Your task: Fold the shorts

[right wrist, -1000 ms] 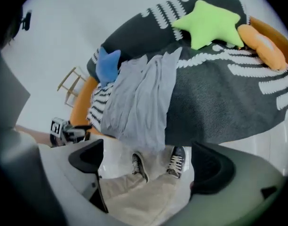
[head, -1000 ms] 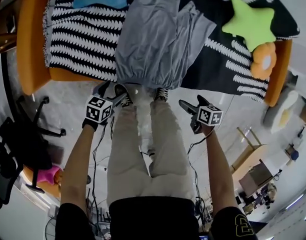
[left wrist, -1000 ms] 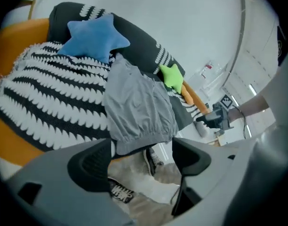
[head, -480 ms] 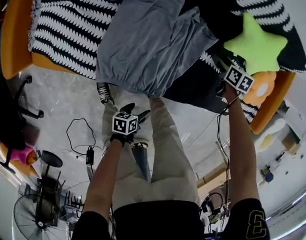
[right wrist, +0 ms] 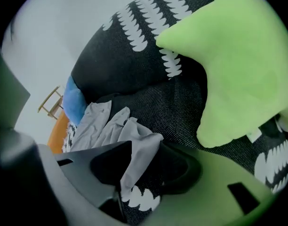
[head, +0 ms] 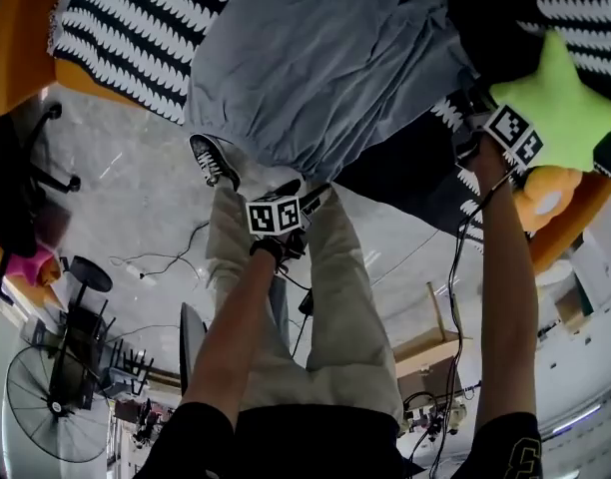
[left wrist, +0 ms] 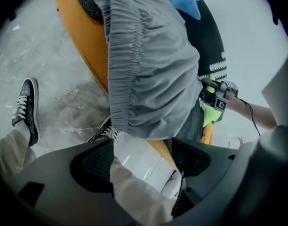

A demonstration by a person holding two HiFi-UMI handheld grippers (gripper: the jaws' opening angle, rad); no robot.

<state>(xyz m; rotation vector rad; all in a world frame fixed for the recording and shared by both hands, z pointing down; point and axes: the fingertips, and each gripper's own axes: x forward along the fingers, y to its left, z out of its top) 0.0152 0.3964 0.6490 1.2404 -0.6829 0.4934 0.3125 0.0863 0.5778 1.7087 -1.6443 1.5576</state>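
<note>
Shorts (head: 325, 68) | waistband at near end | legs pointing away

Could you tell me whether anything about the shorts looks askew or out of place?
The grey shorts lie rumpled and crooked on the patterned blanket, waistband hanging over the orange sofa edge. One leg's hem is bunched between the jaws of the right gripper, which have just been closing.

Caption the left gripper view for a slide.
Left gripper open beneath the grey shorts hanging over the orange sofa edge.

Green star cushion (head: 560, 103) on black-white blanket (head: 136, 28) over orange sofa (head: 16, 43); fan (head: 48, 409) nearby
</note>
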